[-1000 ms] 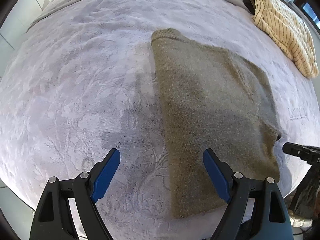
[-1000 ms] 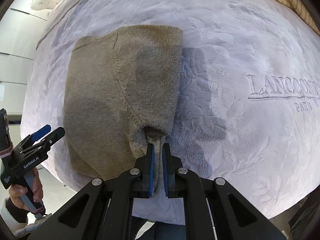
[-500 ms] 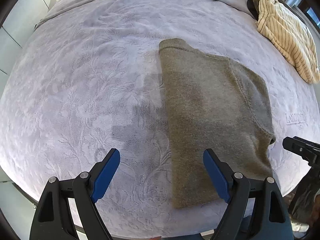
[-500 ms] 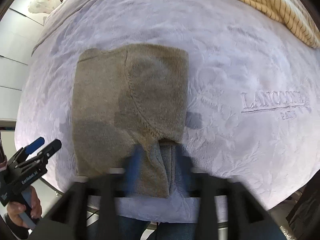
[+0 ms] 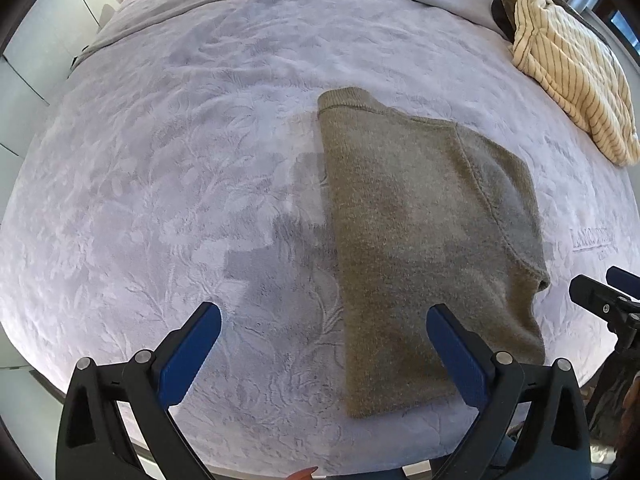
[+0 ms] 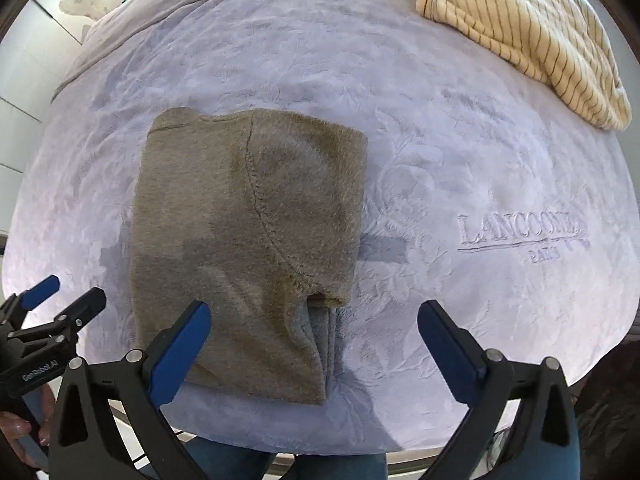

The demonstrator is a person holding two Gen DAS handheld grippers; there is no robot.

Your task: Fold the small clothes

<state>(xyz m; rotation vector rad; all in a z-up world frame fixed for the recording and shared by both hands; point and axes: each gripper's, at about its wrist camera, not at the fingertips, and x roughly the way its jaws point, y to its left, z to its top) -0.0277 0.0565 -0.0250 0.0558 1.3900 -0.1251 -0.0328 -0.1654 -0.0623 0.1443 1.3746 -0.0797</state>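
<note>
Both the left tool [image 5: 324,350] and the right tool [image 6: 314,346] are opening, empty, above the folded sweater [image 6: 248,248] on the bed [image 6: 460,140]. Its loose sleeve edge may slip out, since nothing pins it.

Bedroom: bed [image 5: 200,160] under embossed bedspread [image 6: 480,184]

Both wrist views looking steeply down from above the bed's [image 5: 160,160] near edge, fairly close. Shared: sweater [image 5: 420,240] [image 6: 248,240], striped garment [image 5: 572,80] at far right corner.
</note>
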